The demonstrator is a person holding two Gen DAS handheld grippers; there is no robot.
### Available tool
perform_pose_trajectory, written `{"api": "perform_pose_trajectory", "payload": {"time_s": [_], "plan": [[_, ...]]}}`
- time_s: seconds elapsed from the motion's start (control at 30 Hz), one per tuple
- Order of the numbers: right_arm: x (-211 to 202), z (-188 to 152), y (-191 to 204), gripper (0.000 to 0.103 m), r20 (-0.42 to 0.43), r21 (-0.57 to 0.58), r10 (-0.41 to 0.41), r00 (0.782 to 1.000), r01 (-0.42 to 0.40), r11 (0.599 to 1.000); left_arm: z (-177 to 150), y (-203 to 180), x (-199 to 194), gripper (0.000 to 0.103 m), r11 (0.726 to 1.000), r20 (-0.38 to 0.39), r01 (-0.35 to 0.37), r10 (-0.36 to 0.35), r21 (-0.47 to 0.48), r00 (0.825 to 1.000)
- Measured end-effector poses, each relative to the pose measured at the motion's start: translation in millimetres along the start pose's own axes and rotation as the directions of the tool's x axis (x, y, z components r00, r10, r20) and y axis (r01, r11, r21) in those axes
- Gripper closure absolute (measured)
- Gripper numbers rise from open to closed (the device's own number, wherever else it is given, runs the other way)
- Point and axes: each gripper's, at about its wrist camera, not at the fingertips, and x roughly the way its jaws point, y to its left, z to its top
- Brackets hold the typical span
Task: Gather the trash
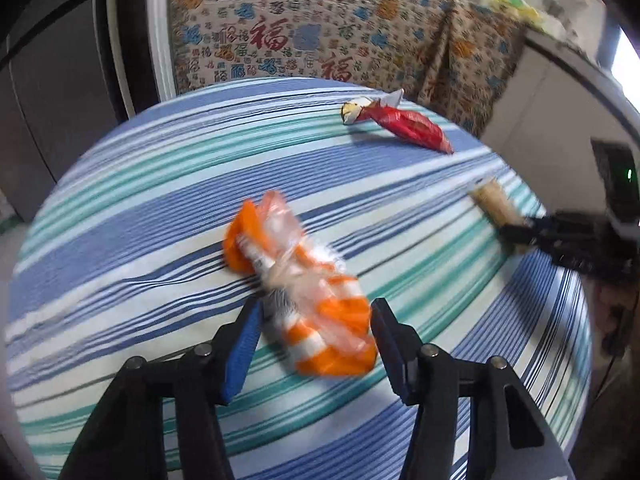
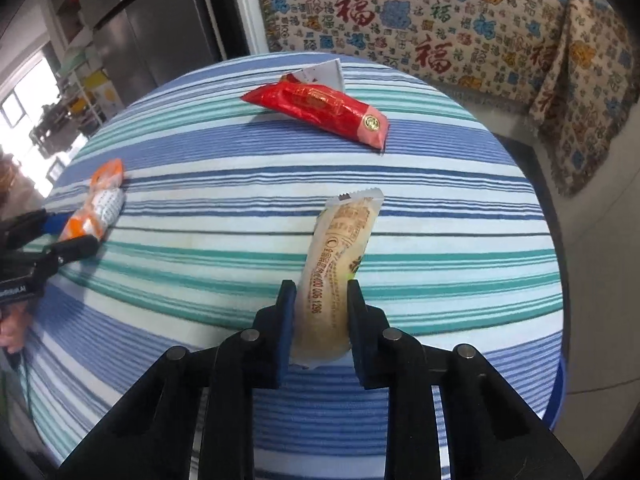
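Note:
An orange-and-clear plastic wrapper (image 1: 288, 264) lies on the round table's striped cloth (image 1: 160, 200), its near end pinched between the blue pads of my left gripper (image 1: 318, 312). From the right wrist view the same wrapper (image 2: 102, 200) and left gripper (image 2: 68, 232) show at the left edge. My right gripper (image 2: 322, 292) is shut on a beige snack wrapper (image 2: 340, 264) that sticks up and forward from the pads. In the left wrist view that gripper (image 1: 516, 232) and the beige wrapper (image 1: 494, 200) are at the far right. A red wrapper (image 1: 404, 126) (image 2: 320, 110) lies free at the far side.
A white torn flap (image 2: 320, 74) sticks out behind the red wrapper. Past the table stands a sofa under patterned fabric (image 2: 440, 20), with a steel fridge (image 2: 152, 32) to its left. A person's hand (image 2: 12, 328) holds the left gripper's handle. The table rim (image 2: 552, 280) drops away on the right.

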Motion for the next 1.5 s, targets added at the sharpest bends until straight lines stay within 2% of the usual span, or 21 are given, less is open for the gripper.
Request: {"api": "perform_pose_trajectory", "payload": {"time_s": [0.07,0.17,0.23,0.27,0.3,0.37,0.6,0.63,0.67,0.7,0.73,0.9,1.13,1.5], "plan": [[-7,-7,-3,0.078,-0.008,-0.028,-0.035,0.999,0.034,0.999,-7,9,-7,0.045,0.999,-0.001,-0.042,0.042,0.015,0.999],[-13,-13,-14,0.074,-0.001,-0.013,-0.029,1.0,0.029,1.0,-10,22,-12,0.038,0.999,0.001,-0.025,0.025,-0.045,1.0],[-18,-14,-18,0.058,0.009,-0.006,-0.02,1.0,0.02,1.0,-9,21,-14,0.037,0.998,0.012,0.007,-0.006,-0.057,1.0],[-21,-15,-20,0.046,0.014,-0.002,-0.014,1.0,0.014,1.0,-8,18,-15,0.036,0.999,0.018,0.021,-0.02,-0.049,1.0],[-24,-15,-22,0.043,0.021,0.002,-0.013,1.0,0.013,1.0,-7,15,-14,0.032,0.999,0.023,0.029,-0.028,-0.038,0.999],[-27,-12,-26,0.041,0.025,0.016,-0.001,1.0,0.0,1.0,-2,6,-9,0.024,0.999,0.034,0.018,-0.018,-0.026,0.999],[-17,-3,-29,0.04,0.016,0.066,0.001,1.0,-0.002,0.998,6,-9,18,0.023,0.999,0.0,-0.052,0.052,-0.011,0.999],[-13,-2,-29,0.041,0.008,0.069,0.005,1.0,-0.005,0.998,5,-9,18,0.024,0.998,0.005,-0.058,0.058,-0.007,0.998],[-9,-2,-27,0.062,-0.007,0.068,0.007,1.0,-0.006,0.998,5,-10,16,0.026,0.998,0.016,-0.063,0.063,0.0,0.998],[-4,-1,-26,0.086,-0.027,0.062,0.002,1.0,0.0,0.998,5,-12,15,0.045,0.998,0.03,-0.068,0.067,0.008,0.997],[-5,0,-25,0.088,-0.017,0.066,-0.009,1.0,0.01,0.998,5,-13,13,0.06,0.997,0.037,-0.068,0.067,0.02,0.997],[-27,0,-17,0.089,0.042,0.053,0.03,0.999,-0.032,0.998,3,-17,5,0.059,0.999,0.069,-0.042,0.041,0.013,0.997],[-38,-5,-18,0.089,0.068,0.066,0.059,0.996,-0.063,0.996,-1,-38,-8,0.059,1.0,0.101,0.013,-0.012,-0.009,0.995],[-53,-21,-30,0.088,0.083,0.069,0.05,0.995,-0.056,0.996,-6,-58,-7,0.059,0.999,0.098,0.005,-0.001,-0.035,0.995]]}}
